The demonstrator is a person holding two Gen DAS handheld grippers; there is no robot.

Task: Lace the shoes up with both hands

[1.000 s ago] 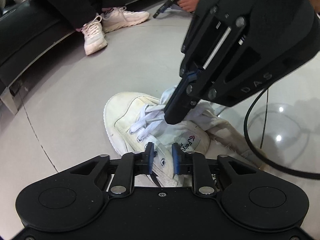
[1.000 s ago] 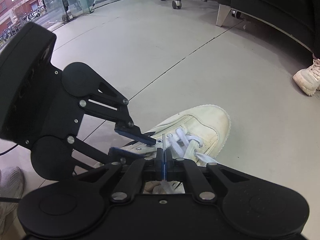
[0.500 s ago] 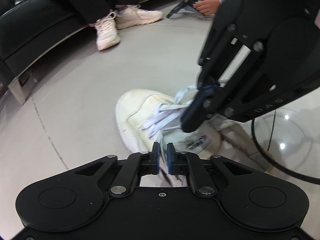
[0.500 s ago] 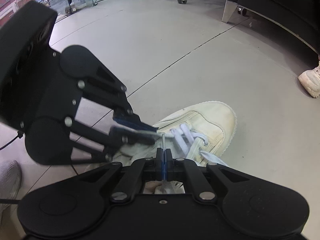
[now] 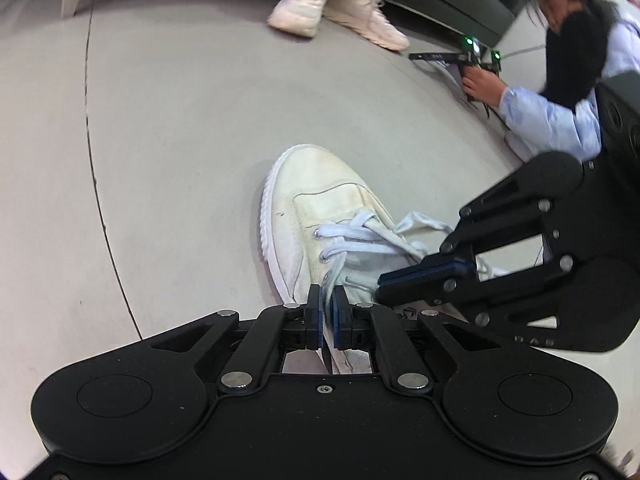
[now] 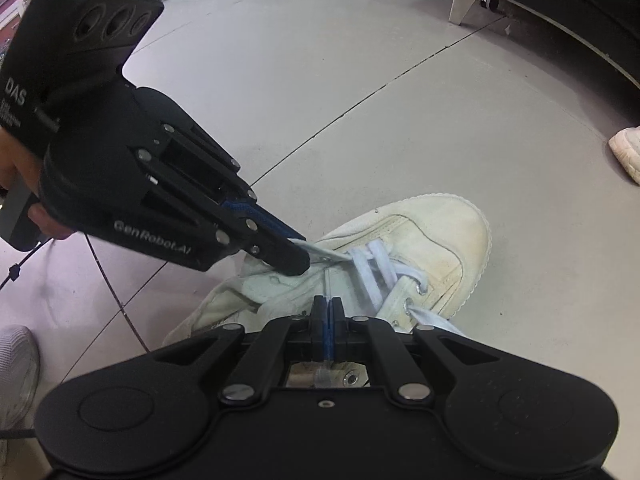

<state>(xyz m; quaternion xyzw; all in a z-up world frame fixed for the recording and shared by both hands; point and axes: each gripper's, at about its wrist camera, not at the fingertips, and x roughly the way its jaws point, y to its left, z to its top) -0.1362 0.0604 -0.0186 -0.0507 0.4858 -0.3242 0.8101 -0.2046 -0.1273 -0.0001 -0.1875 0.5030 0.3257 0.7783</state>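
- The left gripper (image 5: 327,292) has its fingers clamped on a white lace (image 5: 335,276).
- The right gripper (image 6: 327,302) pinches a thin lace end (image 6: 327,280).
- The shoe (image 5: 316,200) sits on bare floor (image 5: 180,140), open ahead and to the left.

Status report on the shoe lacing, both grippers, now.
Left gripper shut on white lace. Right gripper shut on a thin lace end. White canvas shoe on the floor, lower eyelets laced. Nothing in the way.

Bare floor (image 5: 168,168) around the shoe (image 5: 320,208); sofa leg (image 6: 466,4) and seated feet (image 5: 336,8) well apart.
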